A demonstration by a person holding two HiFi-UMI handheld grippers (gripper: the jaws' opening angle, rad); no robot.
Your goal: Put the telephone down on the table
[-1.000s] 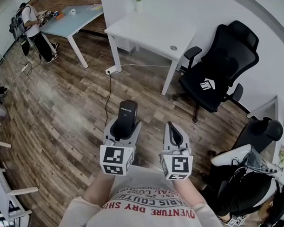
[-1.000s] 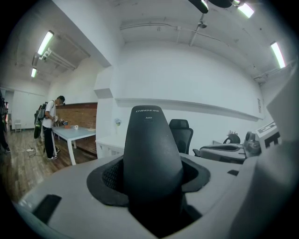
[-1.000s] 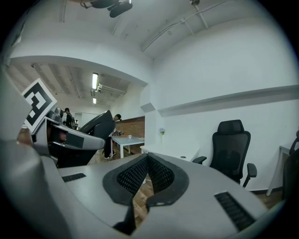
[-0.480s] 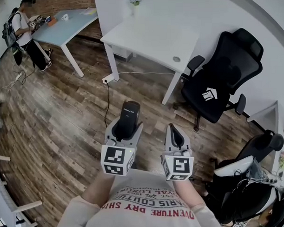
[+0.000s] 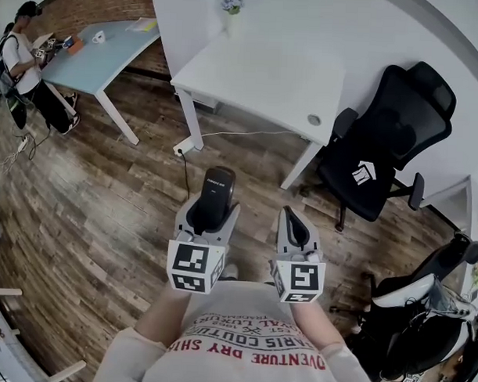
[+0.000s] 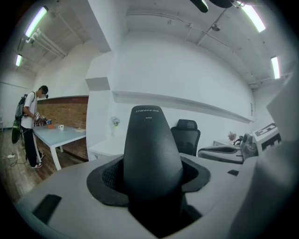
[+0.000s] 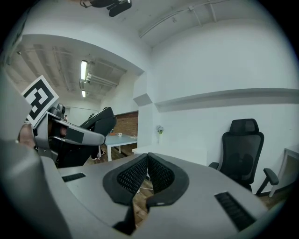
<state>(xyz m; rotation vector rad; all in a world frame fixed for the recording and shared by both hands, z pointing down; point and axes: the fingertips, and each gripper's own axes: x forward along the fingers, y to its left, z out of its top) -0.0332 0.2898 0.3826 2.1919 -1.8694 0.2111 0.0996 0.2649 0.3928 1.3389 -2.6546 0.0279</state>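
Note:
A black telephone handset stands upright between the jaws of my left gripper, which is shut on it; in the left gripper view the telephone fills the middle and its top end sticks out past the pads. My right gripper is held beside it at the same height, shut with nothing in it; the pads meet at the tips. A white table stands ahead over the wooden floor, seen small in the left gripper view as the white table.
A black office chair stands right of the white table. A light blue table with small items is at far left, a person beside it. A cable and power strip lie on the floor. More chairs crowd the right.
The view has moved forward and to the right: the white table and black chair now lie closer and lower in the picture. Both grippers keep their pose, the telephone still gripped.

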